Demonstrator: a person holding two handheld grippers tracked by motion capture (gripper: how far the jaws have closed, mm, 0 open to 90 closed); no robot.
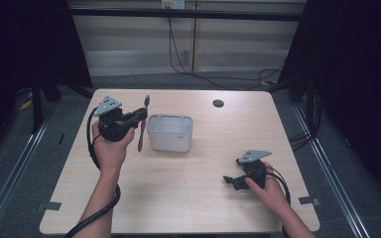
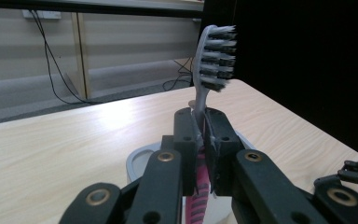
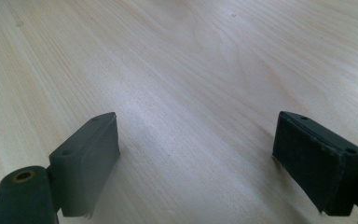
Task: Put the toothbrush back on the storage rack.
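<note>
Near right, our right gripper rests on the bench, jaws apart. Left gripper clamps the toothbrush upright, just left of the tub.

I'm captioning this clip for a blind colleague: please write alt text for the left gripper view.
Black tongs clamp an upright toothbrush by its neck, its bristles pointing right and its pink handle hanging below. Behind it lie a grey container's rim and a light wooden table.
</note>
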